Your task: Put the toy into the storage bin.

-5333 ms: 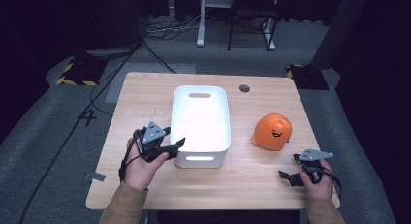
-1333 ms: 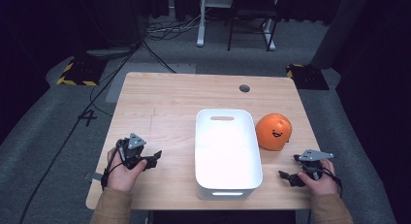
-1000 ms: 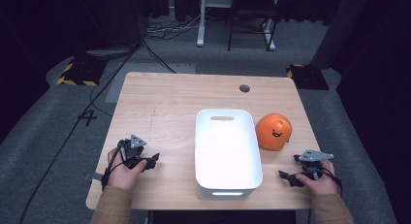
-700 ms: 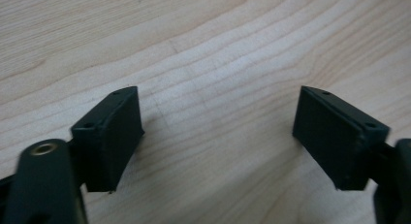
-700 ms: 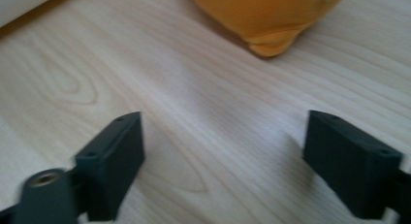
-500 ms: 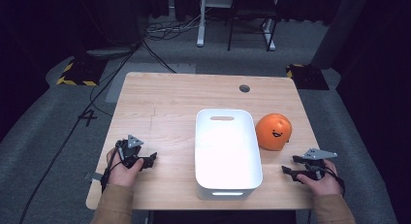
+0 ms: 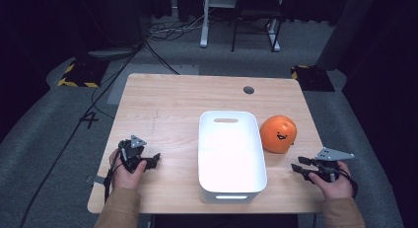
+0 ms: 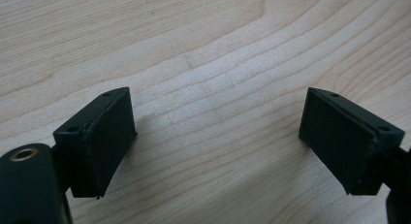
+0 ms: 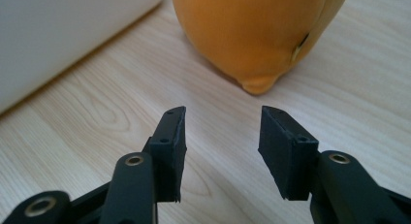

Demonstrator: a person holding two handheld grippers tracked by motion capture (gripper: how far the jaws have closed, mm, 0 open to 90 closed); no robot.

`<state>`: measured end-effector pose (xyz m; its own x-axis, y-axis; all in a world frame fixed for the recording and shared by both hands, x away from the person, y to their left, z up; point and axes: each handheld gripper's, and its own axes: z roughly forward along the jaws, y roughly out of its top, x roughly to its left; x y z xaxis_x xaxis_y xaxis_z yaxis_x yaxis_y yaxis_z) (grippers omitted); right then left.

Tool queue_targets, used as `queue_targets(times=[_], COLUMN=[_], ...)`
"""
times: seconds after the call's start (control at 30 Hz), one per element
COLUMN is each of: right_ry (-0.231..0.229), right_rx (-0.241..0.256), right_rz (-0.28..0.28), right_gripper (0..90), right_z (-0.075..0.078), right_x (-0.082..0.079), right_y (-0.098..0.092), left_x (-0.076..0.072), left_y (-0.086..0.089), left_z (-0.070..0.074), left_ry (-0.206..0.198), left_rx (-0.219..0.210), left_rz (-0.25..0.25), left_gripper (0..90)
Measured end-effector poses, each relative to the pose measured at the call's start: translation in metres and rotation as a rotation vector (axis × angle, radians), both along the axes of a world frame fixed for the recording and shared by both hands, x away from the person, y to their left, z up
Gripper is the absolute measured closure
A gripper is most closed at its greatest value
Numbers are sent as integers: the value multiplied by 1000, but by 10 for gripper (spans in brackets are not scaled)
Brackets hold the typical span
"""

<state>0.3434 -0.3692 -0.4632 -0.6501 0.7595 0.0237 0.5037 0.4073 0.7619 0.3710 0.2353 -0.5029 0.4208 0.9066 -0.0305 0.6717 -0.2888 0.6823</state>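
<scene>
A white rectangular bin (image 7: 230,156) stands empty at the table's front middle, its side wall (image 9: 58,35) at the left of the right gripper view. Just right of it sits an orange plush toy (image 7: 278,133) with a small face, seen close up as the orange toy (image 9: 252,30). My right gripper (image 7: 301,170) rests near the front right edge, open, jaws aimed toward the toy, nothing between them (image 9: 220,146). At the front left my left gripper (image 7: 152,161) is held low over bare wood, open wide and empty (image 8: 215,141).
The wooden table (image 7: 172,104) has a round cable hole (image 7: 249,90) at the back right. Beyond the table lie floor cables (image 7: 167,30), desk legs (image 7: 203,20) and yellow-black striped floor markings (image 7: 74,75).
The bin has been moved from the table's centre-left to the front middle beside the toy. My left gripper let go of it and drew back left. The right gripper shifted slightly.
</scene>
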Motion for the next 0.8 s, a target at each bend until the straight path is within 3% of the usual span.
queue_targets(times=[0.5, 0.67, 0.8], right_ry=[-115, -130, -165], right_rx=[95, 156, 163], right_rz=[29, 43, 36], right_gripper=[547, 567, 570], right_z=[52, 59, 65], right_x=[11, 17, 22], right_y=[7, 9, 12], left_x=[0, 0, 0], left_y=[0, 0, 0], left_z=[0, 0, 0], left_ry=[1, -2, -1], left_rx=[3, 2, 2], left_rz=[1, 0, 0], left_gripper=[131, 131, 131])
